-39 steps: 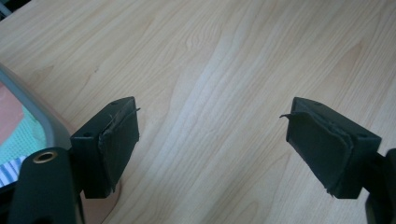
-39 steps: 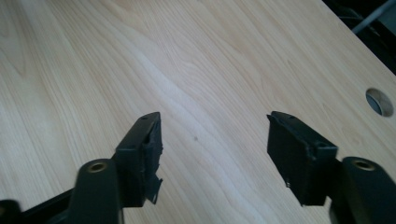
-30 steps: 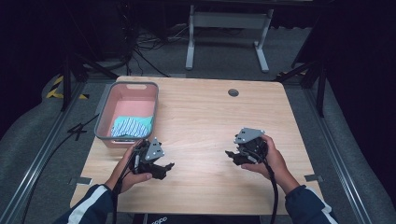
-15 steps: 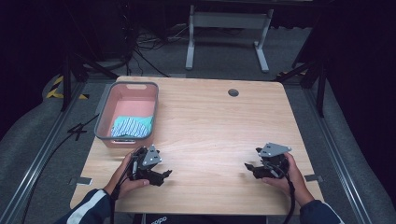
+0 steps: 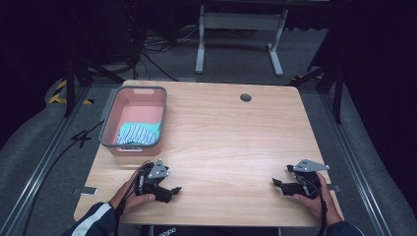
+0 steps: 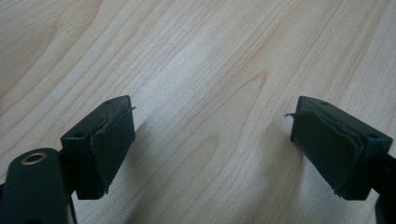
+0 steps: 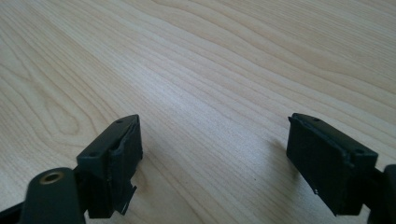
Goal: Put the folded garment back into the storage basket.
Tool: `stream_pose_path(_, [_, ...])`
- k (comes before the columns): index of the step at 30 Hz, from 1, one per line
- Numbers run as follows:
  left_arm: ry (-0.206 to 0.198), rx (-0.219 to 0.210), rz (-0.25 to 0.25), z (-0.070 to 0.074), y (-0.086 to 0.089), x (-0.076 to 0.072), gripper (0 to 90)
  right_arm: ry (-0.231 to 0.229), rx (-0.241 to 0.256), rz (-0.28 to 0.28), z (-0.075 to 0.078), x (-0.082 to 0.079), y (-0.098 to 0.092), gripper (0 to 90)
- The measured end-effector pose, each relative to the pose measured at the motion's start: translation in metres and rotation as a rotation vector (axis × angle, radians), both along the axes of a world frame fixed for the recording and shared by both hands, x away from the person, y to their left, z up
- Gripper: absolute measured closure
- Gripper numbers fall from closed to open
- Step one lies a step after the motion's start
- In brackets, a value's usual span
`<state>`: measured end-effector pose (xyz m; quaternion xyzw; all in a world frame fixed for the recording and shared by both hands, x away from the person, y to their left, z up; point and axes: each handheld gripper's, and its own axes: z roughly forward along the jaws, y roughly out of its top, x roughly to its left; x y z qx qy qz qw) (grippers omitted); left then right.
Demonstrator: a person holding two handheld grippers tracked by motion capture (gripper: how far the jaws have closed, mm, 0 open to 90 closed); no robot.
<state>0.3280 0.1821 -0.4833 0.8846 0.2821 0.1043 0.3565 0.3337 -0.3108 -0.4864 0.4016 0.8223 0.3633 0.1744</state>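
At the worktop's (image 5: 226,142) near edge, the left gripper (image 5: 173,190) and right gripper (image 5: 277,183) are resting well apart, fingers spread wide, gripping nothing.

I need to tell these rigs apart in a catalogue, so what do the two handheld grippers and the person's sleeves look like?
Both the left gripper and the right gripper are black, each topped by a grey three-cornered plate and trailing a black cable. Their jaws are blocky, with worn, frayed dark pads and a brass-coloured ring near the base. The left sleeve is dark blue with white stripes.
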Motion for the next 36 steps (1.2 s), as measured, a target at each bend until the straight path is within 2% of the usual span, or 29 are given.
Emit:
stream_pose_path(10, [0.007,0.015,0.03,0.0001,-0.0004,0.0011,9.0,0.001,-0.004,-0.015,-0.0002,-0.0004,0.0012,16.4])
stream_pose_path(16, [0.019,0.023,0.047,-0.0009,-0.0022,0.0032,2.9,0.001,-0.003,-0.015,-0.0002,-0.0003,0.0011,16.4])
stream_pose_path(36, [0.025,0.027,0.039,-0.0013,-0.0037,0.0031,0.0,-0.001,-0.006,-0.02,-0.0003,-0.0001,0.0012,15.5])
